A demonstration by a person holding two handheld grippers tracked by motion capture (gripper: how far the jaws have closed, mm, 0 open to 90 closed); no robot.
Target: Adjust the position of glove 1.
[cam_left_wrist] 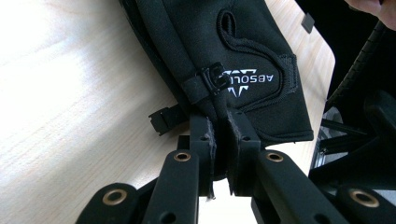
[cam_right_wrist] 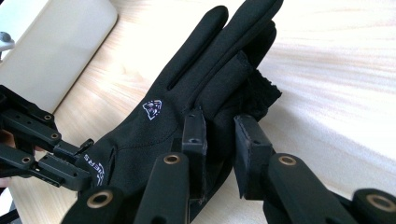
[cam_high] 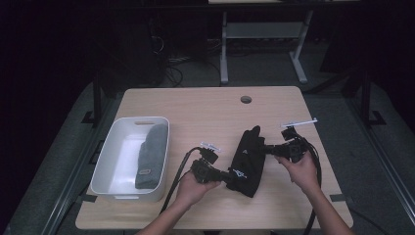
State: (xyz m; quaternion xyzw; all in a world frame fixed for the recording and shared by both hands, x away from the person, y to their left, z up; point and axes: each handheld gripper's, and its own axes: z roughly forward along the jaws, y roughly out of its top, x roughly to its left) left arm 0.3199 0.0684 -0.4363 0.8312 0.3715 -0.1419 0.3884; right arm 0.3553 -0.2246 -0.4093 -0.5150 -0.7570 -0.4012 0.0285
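**Two grippers hold a black glove over the table**

High view: a black glove [cam_high: 248, 159] lies on the light wooden table [cam_high: 205, 110], right of centre, its fingers pointing away from the person. The left gripper [cam_high: 229, 176], held in the person's left hand [cam_high: 192, 188], meets the glove at its near cuff end. The right gripper [cam_high: 266, 151], held in the right hand [cam_high: 302, 169], reaches the glove's right edge about midway along. A white bin [cam_high: 110, 156] stands at the table's left side, well apart from the glove, with a grey folded cloth [cam_high: 150, 155] lying along its right wall. A round cable hole [cam_high: 246, 99] sits near the far edge of the table.

Left gripper view: the two black jaws are nearly closed, pinching the cuff edge of the glove [cam_left_wrist: 233, 56] between them just below a small strap buckle [cam_left_wrist: 212, 80]. White lettering and a logo show on the cuff. The table [cam_left_wrist: 70, 93] lies bright beneath on the left.

Right gripper view: the jaws stand part open, with a clear gap between them. The glove's [cam_right_wrist: 187, 102] thumb-side edge runs into that gap; the left jaw touches the fabric, but whether the right jaw does I cannot tell. The other gripper [cam_right_wrist: 77, 170] clamps the cuff at lower left. A corner of the white bin [cam_right_wrist: 60, 42] shows at upper left, on the table [cam_right_wrist: 336, 93].
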